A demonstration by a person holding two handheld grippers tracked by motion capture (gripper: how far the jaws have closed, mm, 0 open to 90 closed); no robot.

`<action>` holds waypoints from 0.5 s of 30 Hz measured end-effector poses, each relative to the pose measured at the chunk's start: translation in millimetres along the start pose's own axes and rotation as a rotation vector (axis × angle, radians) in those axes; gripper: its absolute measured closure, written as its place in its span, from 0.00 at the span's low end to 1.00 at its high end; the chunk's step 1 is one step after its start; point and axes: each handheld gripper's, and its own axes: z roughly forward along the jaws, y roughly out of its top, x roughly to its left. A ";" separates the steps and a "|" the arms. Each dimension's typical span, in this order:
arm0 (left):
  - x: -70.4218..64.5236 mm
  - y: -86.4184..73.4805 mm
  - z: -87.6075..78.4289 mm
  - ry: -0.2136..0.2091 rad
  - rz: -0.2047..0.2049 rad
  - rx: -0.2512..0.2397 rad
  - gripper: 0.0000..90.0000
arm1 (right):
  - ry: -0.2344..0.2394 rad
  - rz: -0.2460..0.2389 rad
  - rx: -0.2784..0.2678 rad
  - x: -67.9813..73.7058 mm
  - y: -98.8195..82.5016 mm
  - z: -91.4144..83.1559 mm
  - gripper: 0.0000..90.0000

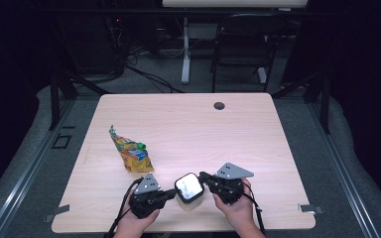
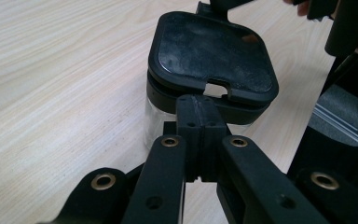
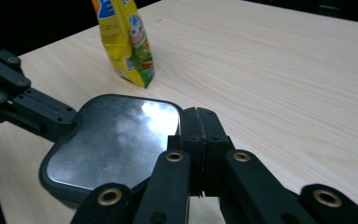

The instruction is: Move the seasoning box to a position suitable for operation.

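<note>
A clear square container (image 1: 189, 189) with a glossy black lid (image 2: 213, 55) stood low in the frame, near the table's (image 1: 188, 124) front edge. Its contents could not be made out. The left gripper (image 1: 171, 194) and right gripper (image 1: 203, 175) flanked it, jaws closed on nothing. A colourful snack bag (image 1: 130, 150) lay upper left of it

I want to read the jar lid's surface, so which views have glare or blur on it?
High view: the lid of the clear jar is washed out to a bright white patch. Right gripper view: a bright reflection sits on the lid's far corner, the rest reads dull grey; the snack pouch behind is slightly soft. Left gripper view: no glare, the lid looks matt black and smudged.
</note>
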 end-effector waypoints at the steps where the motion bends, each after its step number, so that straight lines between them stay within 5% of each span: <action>1: -0.4 0.5 0.1 0.000 0.001 -0.001 1.00 | 0.009 -0.003 0.009 1.0 -0.1 0.6 1.00; 15: -1.4 7.2 -1.7 0.004 0.005 -0.019 1.00 | 0.003 0.000 0.008 1.8 0.3 1.0 0.99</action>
